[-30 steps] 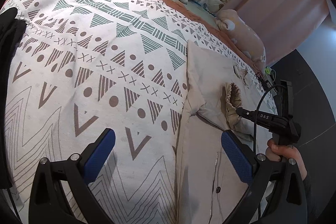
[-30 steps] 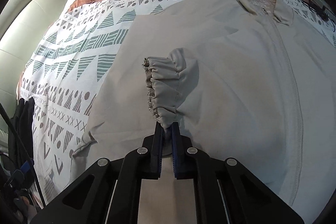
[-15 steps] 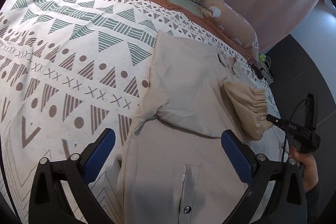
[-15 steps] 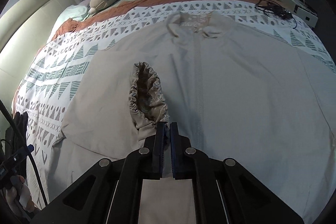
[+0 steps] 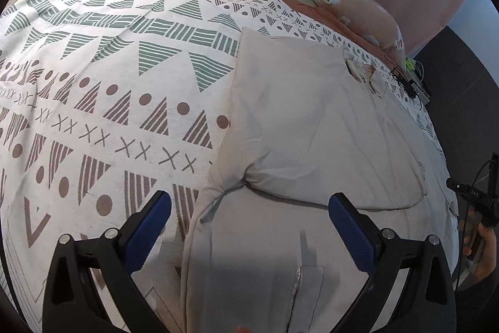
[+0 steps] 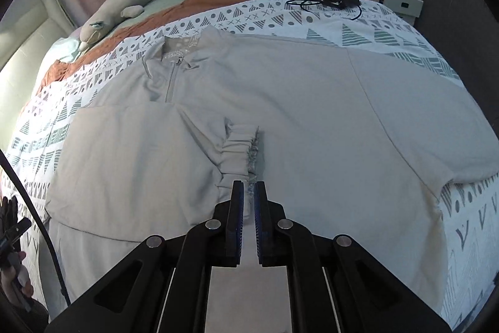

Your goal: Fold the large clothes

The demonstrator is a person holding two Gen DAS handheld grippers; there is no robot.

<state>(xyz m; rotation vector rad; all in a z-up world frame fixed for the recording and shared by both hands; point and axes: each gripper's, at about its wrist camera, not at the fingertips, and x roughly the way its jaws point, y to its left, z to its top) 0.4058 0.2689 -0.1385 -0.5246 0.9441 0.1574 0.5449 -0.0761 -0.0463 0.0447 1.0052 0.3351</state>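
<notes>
Left gripper [image 5: 249, 213]: lower centre of the left wrist view, its 2 blue-padded fingers [image 5: 148, 231] spread wide, nothing between them.

Right gripper [image 6: 248, 191]: lower centre of the right wrist view, jaws a narrow slit, just been opening, cuff edge at their tips.

Right hand [image 5: 482, 252]: right edge of the left wrist view, wrapped round its handle.

Dim, cool indoor light, soft and even. Heavy fisheye bend, black vignette round both views. Dark shadow on the jacket [image 5: 274, 270] in the left view, near the bottom. Sharp focus, no glare.
</notes>
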